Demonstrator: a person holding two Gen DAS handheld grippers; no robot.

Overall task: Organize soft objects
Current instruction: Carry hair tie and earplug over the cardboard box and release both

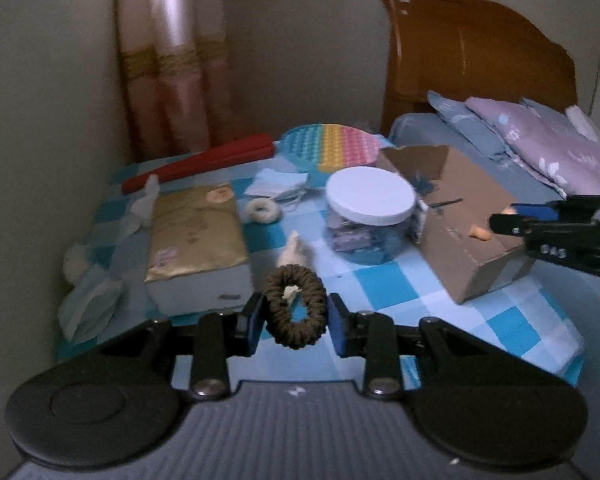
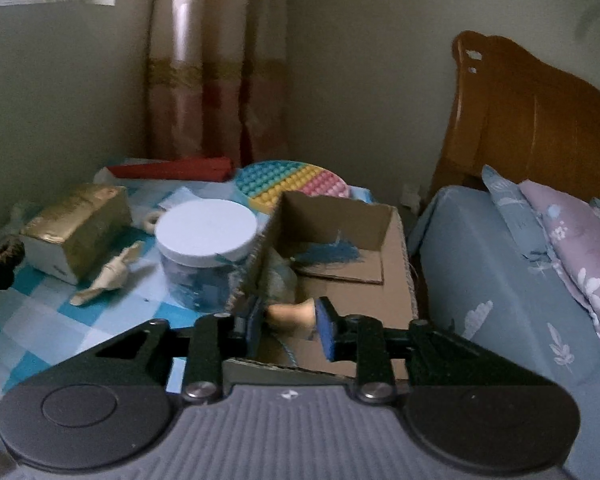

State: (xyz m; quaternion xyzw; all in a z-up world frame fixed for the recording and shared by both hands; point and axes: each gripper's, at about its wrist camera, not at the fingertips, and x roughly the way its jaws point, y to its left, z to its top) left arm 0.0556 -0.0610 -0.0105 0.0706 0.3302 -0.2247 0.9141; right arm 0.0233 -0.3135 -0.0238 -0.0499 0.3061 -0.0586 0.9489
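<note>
My left gripper [image 1: 296, 314] is shut on a dark brown scrunchie [image 1: 297, 306] and holds it above the blue checked cloth [image 1: 384, 292]. My right gripper [image 2: 286, 322] is shut on a small tan soft piece [image 2: 290, 313] over the open cardboard box [image 2: 396, 256]; it shows at the right of the left wrist view [image 1: 504, 218]. The box [image 1: 472, 224] holds a blue tassel [image 2: 332, 254]. A cream scrunchie [image 1: 263, 210] and a beige soft toy [image 2: 110, 274] lie on the cloth.
A clear jar with a white lid [image 1: 370, 216] stands beside the box. A gold-topped box [image 1: 194, 244], a red case [image 1: 204, 162] and a rainbow pop-it mat [image 1: 332, 146] lie behind. White and pale cloths [image 1: 96, 288] lie left. Bed with pillows [image 2: 540, 260] at right.
</note>
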